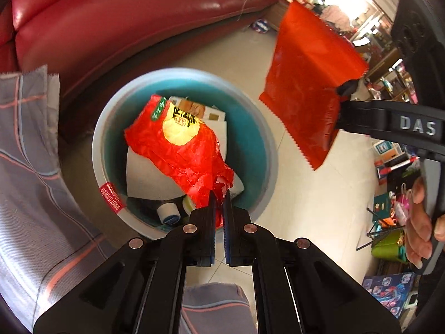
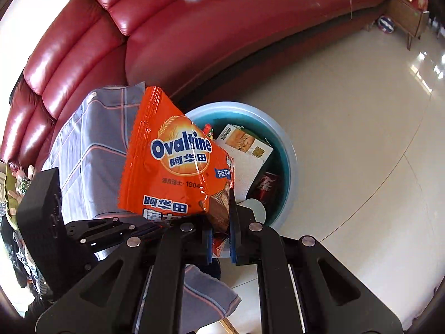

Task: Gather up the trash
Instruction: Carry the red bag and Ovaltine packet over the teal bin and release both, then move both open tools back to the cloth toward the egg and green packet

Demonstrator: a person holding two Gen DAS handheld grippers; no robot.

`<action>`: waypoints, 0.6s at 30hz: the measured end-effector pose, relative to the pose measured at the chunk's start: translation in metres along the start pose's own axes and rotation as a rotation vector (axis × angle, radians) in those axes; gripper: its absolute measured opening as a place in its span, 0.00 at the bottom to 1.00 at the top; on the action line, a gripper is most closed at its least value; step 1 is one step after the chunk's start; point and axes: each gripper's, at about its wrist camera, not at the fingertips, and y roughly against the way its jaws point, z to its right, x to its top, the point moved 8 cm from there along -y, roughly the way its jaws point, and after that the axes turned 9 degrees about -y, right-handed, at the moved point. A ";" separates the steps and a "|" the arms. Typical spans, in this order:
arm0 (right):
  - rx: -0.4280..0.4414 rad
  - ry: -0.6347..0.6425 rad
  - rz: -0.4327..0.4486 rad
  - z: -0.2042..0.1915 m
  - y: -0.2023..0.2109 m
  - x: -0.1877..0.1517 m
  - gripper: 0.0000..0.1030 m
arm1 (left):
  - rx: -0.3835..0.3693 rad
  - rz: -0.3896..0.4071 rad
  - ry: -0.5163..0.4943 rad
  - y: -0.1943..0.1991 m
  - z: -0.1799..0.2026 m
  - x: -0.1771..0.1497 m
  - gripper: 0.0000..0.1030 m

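Left tool [image 1: 219,194] clamped on a crumpled red wrapper [image 1: 180,150], pinched at its near corner, hanging right over the bin [image 1: 267,128] mouth. Right tool [image 2: 221,217] clamped on an orange Ovaltine packet [image 2: 169,161], gripped at its lower edge, packet standing up and overlapping the bin's near-left rim in the right wrist view; from the left wrist view, held just right of the bin over bare floor [image 1: 319,194], so not clearly above the opening yet. Bin already holding a paper box [image 2: 244,142], white paper, a dark can [image 2: 264,186]. Grey checked cloth [image 2: 91,153] beside the bin on the left; red sofa [image 2: 194,41] behind. Step in hand, likely: drop-off. Next: release left wrapper straight down; shift right packet further over the opening, then release. Risk: light packet catching the rim or drifting out.
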 end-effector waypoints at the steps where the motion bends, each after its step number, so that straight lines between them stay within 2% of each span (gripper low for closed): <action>1: -0.001 0.000 -0.005 0.000 -0.002 0.001 0.08 | -0.002 -0.006 0.017 -0.005 -0.003 0.000 0.07; 2: -0.001 0.001 -0.009 -0.001 -0.005 0.001 0.08 | -0.005 -0.014 0.032 -0.007 -0.007 -0.004 0.11; 3: -0.002 0.001 -0.013 0.000 -0.007 0.002 0.08 | -0.002 -0.021 0.046 -0.010 -0.010 -0.006 0.30; 4: -0.002 0.001 -0.016 0.001 -0.010 0.001 0.08 | 0.007 -0.017 0.052 -0.008 -0.011 -0.007 0.41; 5: -0.002 0.002 -0.018 0.000 -0.011 0.001 0.08 | 0.023 -0.004 0.054 -0.006 -0.013 -0.008 0.58; 6: 0.000 0.003 -0.020 -0.001 -0.012 0.001 0.08 | 0.039 0.018 0.051 -0.001 -0.014 -0.007 0.64; 10: 0.009 0.006 -0.027 -0.003 -0.015 0.001 0.08 | 0.030 0.045 0.047 0.015 -0.011 -0.009 0.75; 12: 0.012 0.010 -0.029 -0.004 -0.016 0.002 0.08 | 0.046 0.070 0.045 0.024 -0.013 -0.009 0.87; 13: 0.015 0.012 -0.033 -0.005 -0.017 0.001 0.08 | 0.049 0.080 0.046 0.026 -0.013 -0.009 0.90; 18: 0.015 0.039 -0.060 -0.011 -0.026 -0.001 0.11 | 0.046 0.079 0.075 0.036 -0.021 -0.013 0.92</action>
